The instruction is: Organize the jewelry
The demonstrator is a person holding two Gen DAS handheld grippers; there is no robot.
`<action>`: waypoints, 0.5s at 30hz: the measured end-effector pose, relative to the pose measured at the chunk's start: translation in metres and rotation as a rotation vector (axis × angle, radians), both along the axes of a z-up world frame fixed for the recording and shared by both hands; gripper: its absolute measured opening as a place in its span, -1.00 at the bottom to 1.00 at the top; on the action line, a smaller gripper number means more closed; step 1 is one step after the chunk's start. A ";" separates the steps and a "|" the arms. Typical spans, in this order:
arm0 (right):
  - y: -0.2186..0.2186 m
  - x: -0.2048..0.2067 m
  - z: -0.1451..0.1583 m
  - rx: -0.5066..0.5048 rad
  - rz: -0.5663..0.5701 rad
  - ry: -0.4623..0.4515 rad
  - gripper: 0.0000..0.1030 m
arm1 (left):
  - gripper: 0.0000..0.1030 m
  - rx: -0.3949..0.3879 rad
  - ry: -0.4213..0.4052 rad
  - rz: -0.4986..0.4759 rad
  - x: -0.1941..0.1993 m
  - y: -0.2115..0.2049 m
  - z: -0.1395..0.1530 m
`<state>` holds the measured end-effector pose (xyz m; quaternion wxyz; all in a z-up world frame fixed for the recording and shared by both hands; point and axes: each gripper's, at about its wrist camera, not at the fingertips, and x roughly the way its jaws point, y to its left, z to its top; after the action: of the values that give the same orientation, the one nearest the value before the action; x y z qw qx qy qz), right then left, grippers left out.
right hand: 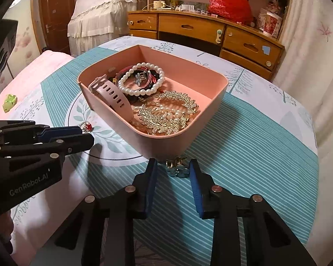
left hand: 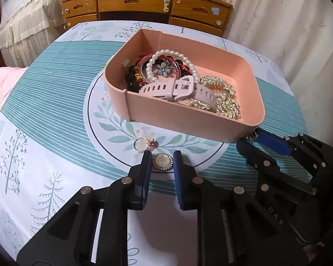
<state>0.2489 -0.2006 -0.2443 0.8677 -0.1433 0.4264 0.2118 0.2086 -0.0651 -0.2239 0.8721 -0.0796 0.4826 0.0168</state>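
Matt plastic, printed cloth and bright metal

The tray [left hand: 188, 119] looks like smooth matt pink plastic; the surface [left hand: 55, 102] wears a soft printed cloth. In the tray, a glossy pearl bracelet [left hand: 173, 66], a matt rubbery pink strap [left hand: 166, 88] and glittering gold-toned metal pieces [left hand: 224, 102]. At lower centre of the left view, a shiny metal ring [left hand: 142, 144] and a brooch [left hand: 162, 162] with a milky polished stone. Each tool [left hand: 162, 157] [right hand: 172, 166] has matt black plastic arms with blue pads [left hand: 147, 177]. The dresser [right hand: 211, 31] at top is varnished wood, with a crinkly glossy red bag [right hand: 228, 2].

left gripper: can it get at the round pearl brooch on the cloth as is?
Probably yes. The left gripper is open, its fingers flank the round brooch, and nothing lies between; the ring sits just beyond.
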 end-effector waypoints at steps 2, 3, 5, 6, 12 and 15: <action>-0.002 -0.002 0.000 0.002 -0.006 0.002 -0.50 | -0.67 0.001 0.001 -0.006 -0.002 -0.001 0.000; -0.003 -0.002 0.000 0.003 -0.009 0.003 -0.52 | -0.67 0.000 0.002 -0.011 -0.003 -0.002 0.001; -0.005 -0.005 0.000 0.001 -0.013 0.003 -0.53 | -0.67 -0.001 0.007 -0.022 -0.003 -0.005 0.001; -0.007 -0.006 0.001 -0.003 -0.017 0.001 -0.55 | -0.67 0.000 0.008 -0.031 -0.004 -0.006 0.001; -0.015 -0.010 0.003 0.016 -0.016 0.003 -0.67 | -0.67 -0.005 -0.002 -0.053 -0.008 -0.010 0.004; -0.016 -0.010 0.002 0.026 -0.020 0.009 -0.67 | -0.67 -0.006 -0.004 -0.061 -0.012 -0.010 0.005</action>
<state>0.2385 -0.2167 -0.2422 0.8695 -0.1270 0.4290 0.2092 0.1970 -0.0753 -0.2187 0.8730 -0.0676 0.4829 -0.0112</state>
